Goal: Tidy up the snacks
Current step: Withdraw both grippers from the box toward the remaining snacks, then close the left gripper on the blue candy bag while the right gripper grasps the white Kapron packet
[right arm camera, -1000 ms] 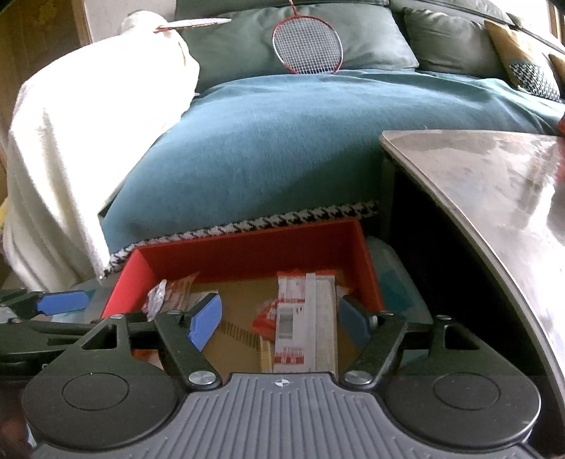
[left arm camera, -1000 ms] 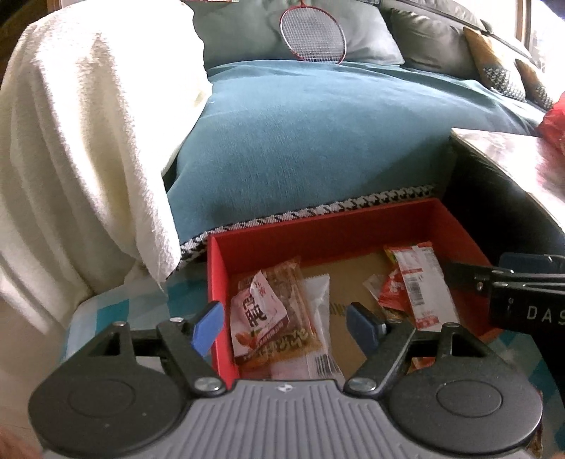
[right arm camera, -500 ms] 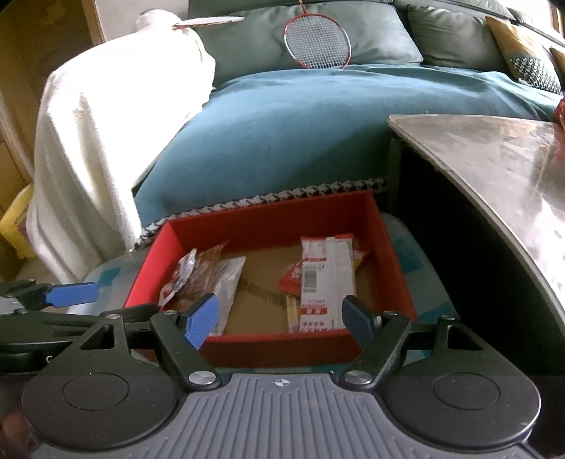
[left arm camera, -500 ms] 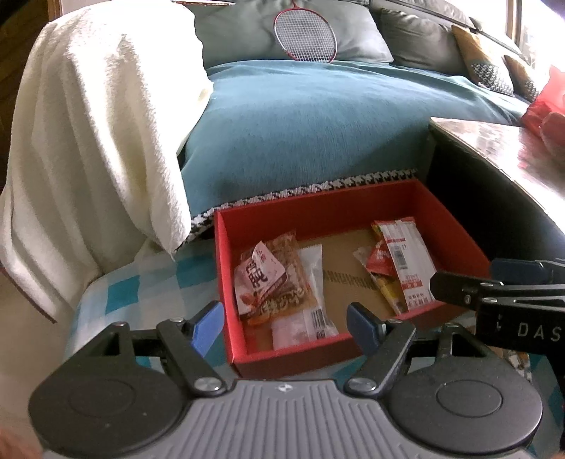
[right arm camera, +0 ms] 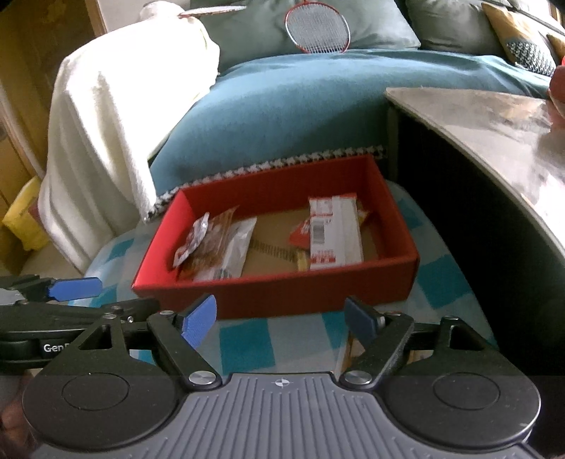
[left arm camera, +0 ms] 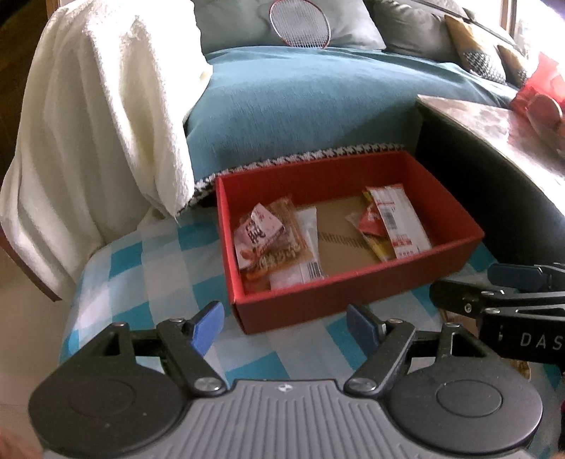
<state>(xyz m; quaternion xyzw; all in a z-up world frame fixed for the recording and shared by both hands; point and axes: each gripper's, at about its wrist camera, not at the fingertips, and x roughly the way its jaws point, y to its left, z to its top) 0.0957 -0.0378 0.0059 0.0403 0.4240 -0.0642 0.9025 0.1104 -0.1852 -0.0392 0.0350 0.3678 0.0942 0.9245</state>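
A red box [left arm camera: 353, 300] [right arm camera: 282, 289] stands on a blue-and-white checked cloth [left arm camera: 148, 268]. Inside it lie snack packets: a brown and white pile [left arm camera: 272, 240] [right arm camera: 215, 247] on the left, a red and white packet [left arm camera: 399, 219] [right arm camera: 333, 233] on the right. My left gripper [left arm camera: 286, 326] is open and empty, in front of the box's near wall. My right gripper [right arm camera: 280, 317] is open and empty, also in front of the box. Each gripper shows at the edge of the other's view.
A teal sofa [left arm camera: 317, 106] with a white throw [left arm camera: 99, 116] is behind the box. A badminton racket [left arm camera: 300, 21] leans on the cushions. A dark table [right arm camera: 494, 141] rises close on the right, with a red bag [left arm camera: 540, 91] on it.
Both grippers have pulled back from over the box toward me. The whole box and the checked cloth in front of it now show. The packets have not moved.
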